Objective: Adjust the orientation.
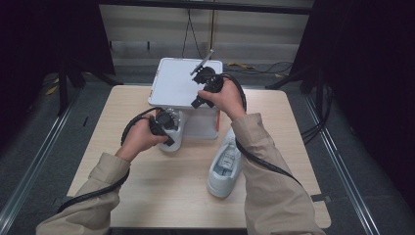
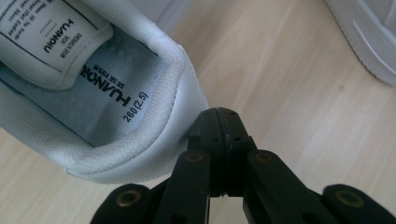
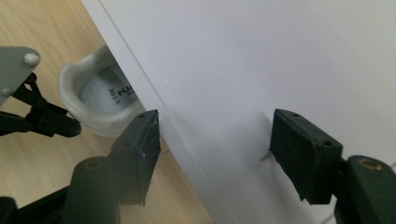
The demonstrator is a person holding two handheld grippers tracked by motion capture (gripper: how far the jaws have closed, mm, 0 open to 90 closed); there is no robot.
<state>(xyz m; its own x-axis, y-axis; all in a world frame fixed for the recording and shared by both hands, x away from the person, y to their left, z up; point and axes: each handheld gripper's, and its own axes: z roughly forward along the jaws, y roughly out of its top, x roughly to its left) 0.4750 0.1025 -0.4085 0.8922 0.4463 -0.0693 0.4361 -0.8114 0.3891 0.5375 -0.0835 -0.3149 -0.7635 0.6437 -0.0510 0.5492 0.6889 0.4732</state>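
Note:
A white shoe [image 1: 174,133] lies on the wooden table with its heel toward me, its front hidden under a white box lid [image 1: 177,81]. My left gripper [image 1: 169,141] is shut with nothing between its jaws. In the left gripper view its tips [image 2: 219,114] sit right beside the shoe's heel collar [image 2: 154,140]. My right gripper [image 1: 196,103] is at the lid's front edge, jaws wide apart [image 3: 215,119]. One pad stands by the lid's rim, the other over the lid's flat top [image 3: 243,51]. The shoe [image 3: 95,95] and left gripper [image 3: 42,122] show past that rim.
A second white shoe [image 1: 225,166] lies on the table to the right, toe toward me; its sole edge [image 2: 369,42] shows in the left gripper view. The white box body [image 1: 201,125] stands under the lid. Cables trail from both grippers. Dark curtains flank the table.

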